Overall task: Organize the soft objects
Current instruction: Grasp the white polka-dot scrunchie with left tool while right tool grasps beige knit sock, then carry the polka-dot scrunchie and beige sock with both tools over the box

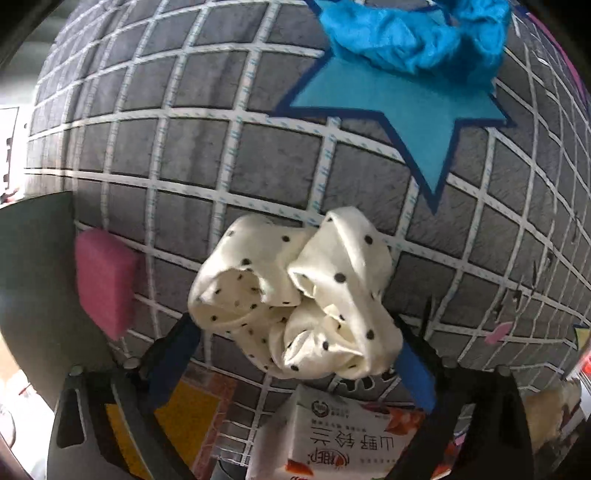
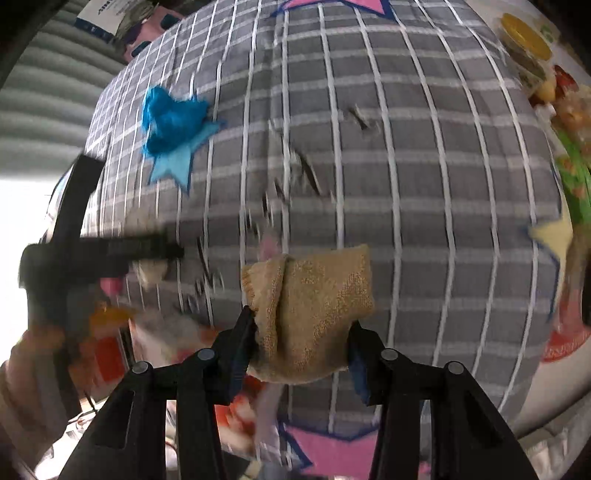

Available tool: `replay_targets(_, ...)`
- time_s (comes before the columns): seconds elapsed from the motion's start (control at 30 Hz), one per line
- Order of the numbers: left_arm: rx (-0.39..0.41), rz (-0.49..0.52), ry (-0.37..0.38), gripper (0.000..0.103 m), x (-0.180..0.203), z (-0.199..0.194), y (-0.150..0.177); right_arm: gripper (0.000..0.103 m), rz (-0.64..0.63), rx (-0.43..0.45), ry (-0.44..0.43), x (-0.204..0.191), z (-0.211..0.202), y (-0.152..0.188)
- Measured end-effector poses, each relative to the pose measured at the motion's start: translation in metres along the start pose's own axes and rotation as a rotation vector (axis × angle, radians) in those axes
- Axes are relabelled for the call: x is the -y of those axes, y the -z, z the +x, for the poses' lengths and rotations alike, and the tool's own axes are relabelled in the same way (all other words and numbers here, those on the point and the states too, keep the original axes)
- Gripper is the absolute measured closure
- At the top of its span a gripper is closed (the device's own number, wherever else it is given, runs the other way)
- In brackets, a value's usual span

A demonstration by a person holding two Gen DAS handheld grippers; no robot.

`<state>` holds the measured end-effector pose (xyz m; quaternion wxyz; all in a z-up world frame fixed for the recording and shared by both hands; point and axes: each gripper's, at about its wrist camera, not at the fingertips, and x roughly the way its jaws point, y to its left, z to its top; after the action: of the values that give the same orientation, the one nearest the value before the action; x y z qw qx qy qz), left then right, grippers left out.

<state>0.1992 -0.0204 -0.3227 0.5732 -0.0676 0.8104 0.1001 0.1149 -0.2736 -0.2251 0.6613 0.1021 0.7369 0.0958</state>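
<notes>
Grey checked cloth with white grid lines covered the desk, and a crumpled blue fabric lay on a blue star patch at the upper right of the left wrist view. Left hand-held gripper was spread wide around a white dotted cloth, its pads beside the cloth without squeezing it. Right hand-held gripper was pinching a tan knitted cloth in the lower centre of its frame.

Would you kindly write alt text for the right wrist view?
The right claw grips a tan knitted sock above a grey checked cloth. A blue scrunchie sits on a blue star at upper left.
</notes>
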Motion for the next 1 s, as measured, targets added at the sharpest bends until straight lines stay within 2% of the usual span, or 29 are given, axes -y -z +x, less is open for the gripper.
replay_targets(0.07, 0.031, 0.022, 0.026, 0.018, 0.001, -0.003, 0.001, 0.056, 0.036, -0.035, -0.004, 0.010, 0.003, 0.025)
replay_targets(0.13, 0.068, 0.055, 0.045, 0.041, 0.009, -0.009, 0.001, 0.056, 0.068, -0.075, -0.012, 0.012, 0.012, 0.042)
replay_targets(0.17, 0.092, 0.081, 0.050, 0.048, 0.013, -0.013, 0.003, 0.056, 0.078, -0.092, -0.016, 0.013, 0.017, 0.046)
replay_targets(0.2, 0.103, 0.095, 0.053, 0.059, 0.017, -0.016, 0.004, 0.056, 0.089, -0.117, -0.023, 0.013, 0.023, 0.053)
replay_targets(0.23, 0.112, 0.109, 0.058, 0.065, 0.018, -0.020, 0.004, 0.056, 0.095, -0.131, -0.032, 0.013, 0.027, 0.056)
replay_targets(0.27, 0.121, 0.120, 0.073, 0.067, 0.018, -0.023, 0.008, 0.056, 0.098, -0.145, -0.048, 0.010, 0.033, 0.060)
replay_targets(0.37, 0.163, 0.140, 0.089, 0.069, 0.016, -0.038, 0.018, 0.056, 0.070, -0.143, -0.033, -0.001, 0.038, 0.058)
replay_targets(0.47, 0.229, 0.199, 0.085, 0.069, 0.012, -0.057, 0.037, 0.056, 0.041, -0.130, -0.063, -0.012, 0.041, 0.048)
replay_targets(0.6, 0.307, 0.282, 0.081, 0.069, 0.009, -0.084, 0.066, 0.056, -0.036, -0.114, -0.042, -0.028, 0.038, 0.036)
replay_targets(0.77, 0.377, 0.376, 0.109, 0.069, 0.002, -0.114, 0.106, 0.056, -0.048, -0.064, -0.024, -0.029, 0.010, 0.030)
replay_targets(1.0, 0.429, 0.464, 0.132, 0.069, -0.006, -0.130, 0.162, 0.056, -0.101, 0.008, -0.018, -0.050, -0.027, 0.026)
